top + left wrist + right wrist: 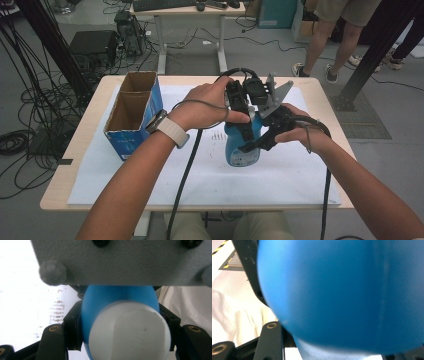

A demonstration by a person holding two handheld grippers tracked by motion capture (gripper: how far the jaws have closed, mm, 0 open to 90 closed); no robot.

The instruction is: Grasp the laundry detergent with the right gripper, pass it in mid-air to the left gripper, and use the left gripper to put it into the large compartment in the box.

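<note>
An open blue cardboard box point(134, 112), split into two compartments, stands at the left end of a wooden table point(70, 165) covered by a white sheet point(280, 185) bearing a patch of small dark marks point(218, 136). Beyond the table, on a grey floor, tangled black cables point(30, 107) spread at left beside a black case point(94, 45), while a second desk point(187, 20) carries a keyboard point(164, 4). At upper right, a person in shorts and sneakers point(330, 40) stands near a black post point(370, 57).
</note>
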